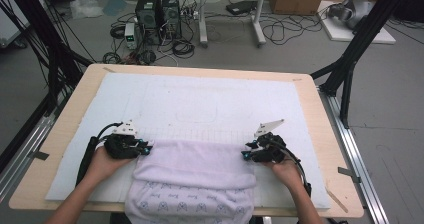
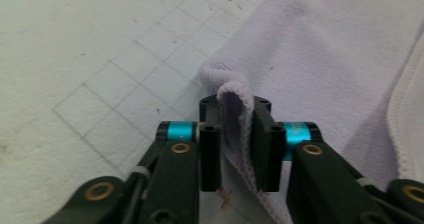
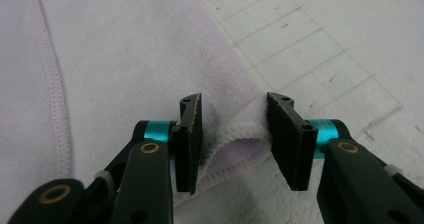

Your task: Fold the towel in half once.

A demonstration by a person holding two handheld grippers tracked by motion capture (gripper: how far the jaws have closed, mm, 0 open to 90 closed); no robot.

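Lilac towel at bench near edge; left corner pinched by left claw; right corner bracketed by right claw, not clamped.

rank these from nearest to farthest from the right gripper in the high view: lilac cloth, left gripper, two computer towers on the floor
1. lilac cloth: its corner lies between the right gripper fingers, at the table's near edge.
2. left gripper: across the cloth, at its other corner.
3. two computer towers: on the floor beyond the table's far edge.
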